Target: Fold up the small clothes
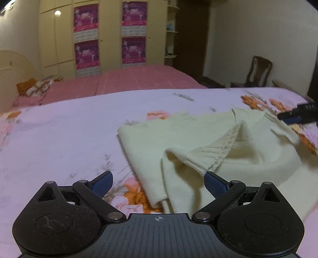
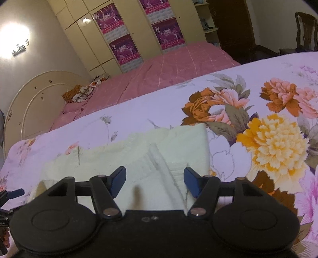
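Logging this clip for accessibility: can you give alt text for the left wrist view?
A cream garment lies partly folded on a floral bedsheet, one hemmed corner standing up. The left gripper hovers over its near edge, jaws open and empty. The right gripper shows at the far right.

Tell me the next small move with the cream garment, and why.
Probably close the left gripper on the raised hem flap just ahead of its right finger and lay it flat. Both grippers stand open, holding nothing, and the cream garment lies half folded, that flap sticking up off the floral bedspread.

Cream wardrobe, purple posters, pink bed, wooden chair.
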Motion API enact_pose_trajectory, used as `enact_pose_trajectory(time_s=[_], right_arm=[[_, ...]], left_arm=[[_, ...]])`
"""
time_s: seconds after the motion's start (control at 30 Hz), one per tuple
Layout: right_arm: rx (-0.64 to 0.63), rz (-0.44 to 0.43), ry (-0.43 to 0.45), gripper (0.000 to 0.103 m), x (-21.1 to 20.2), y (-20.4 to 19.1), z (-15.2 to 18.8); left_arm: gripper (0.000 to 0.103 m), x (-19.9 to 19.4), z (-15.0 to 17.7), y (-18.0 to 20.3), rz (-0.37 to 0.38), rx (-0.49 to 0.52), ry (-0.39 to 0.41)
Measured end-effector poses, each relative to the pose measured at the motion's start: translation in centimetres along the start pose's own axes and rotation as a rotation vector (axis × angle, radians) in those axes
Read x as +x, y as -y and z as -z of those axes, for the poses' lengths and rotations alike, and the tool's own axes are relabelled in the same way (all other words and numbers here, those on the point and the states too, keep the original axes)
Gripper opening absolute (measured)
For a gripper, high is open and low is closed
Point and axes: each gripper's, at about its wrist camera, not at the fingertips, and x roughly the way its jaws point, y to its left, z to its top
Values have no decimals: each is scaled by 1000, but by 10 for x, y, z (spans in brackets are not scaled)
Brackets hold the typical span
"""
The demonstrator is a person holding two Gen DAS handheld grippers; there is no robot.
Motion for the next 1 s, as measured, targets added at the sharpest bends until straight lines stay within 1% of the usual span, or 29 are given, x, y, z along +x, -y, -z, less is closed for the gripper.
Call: enact_pose_trajectory(time_s=[0.1,0.23,0.3,0.33,0.37,0.4,0.43,0.5,0.53,0.57,0.63,0.7,0.73,0.77,0.8,0.83,0.9,1.0], right_arm=[[1,10,-13,63,6,0,1],[4,6,-29,63,12,-4,5],[-7,3,-34,63,13,-6,5],[-15,4,-35,63,13,-7,4],[-20,6,-35,63,13,-7,3],[-25,6,-38,60,13,-7,3],[-30,7,-42,53,14,-7,3],[-42,18,-43,46,16,-8,2],[-47,20,-43,45,17,-8,2],[-52,21,-43,45,18,-9,2],[-61,29,-40,44,21,-10,1],[-62,33,-33,48,25,-10,-1],[-63,28,-40,49,29,-10,-2],[-74,28,-49,46,32,-12,-3],[-96,35,-57,29,34,-15,-3],[-124,47,-72,5,35,-20,-3],[-137,41,-64,4,30,-23,-2],[-117,31,-9,4,16,-22,-4]], left_arm=[[98,9,-10,11,24,27,34],[97,36,-20,33,39,98,12],[97,44,-24,36,51,75,16],[95,45,-26,36,53,58,25],[74,46,-28,35,56,42,32],[61,49,-29,35,60,29,21],[47,51,-30,33,58,14,1],[33,53,-28,31,49,11,-13],[19,53,-27,32,44,11,-20],[15,54,-26,31,39,5,-20],[15,52,-26,31,38,-32,-12],[14,53,-28,31,38,-56,-7],[7,54,-29,32,31,-58,-3],[7,55,-30,34,20,-55,-1],[7,55,-31,35,10,-54,5],[7,54,-31,37,2,-54,11],[7,50,-31,38,-1,-72,31],[7,44,-34,36,1,-116,67]])
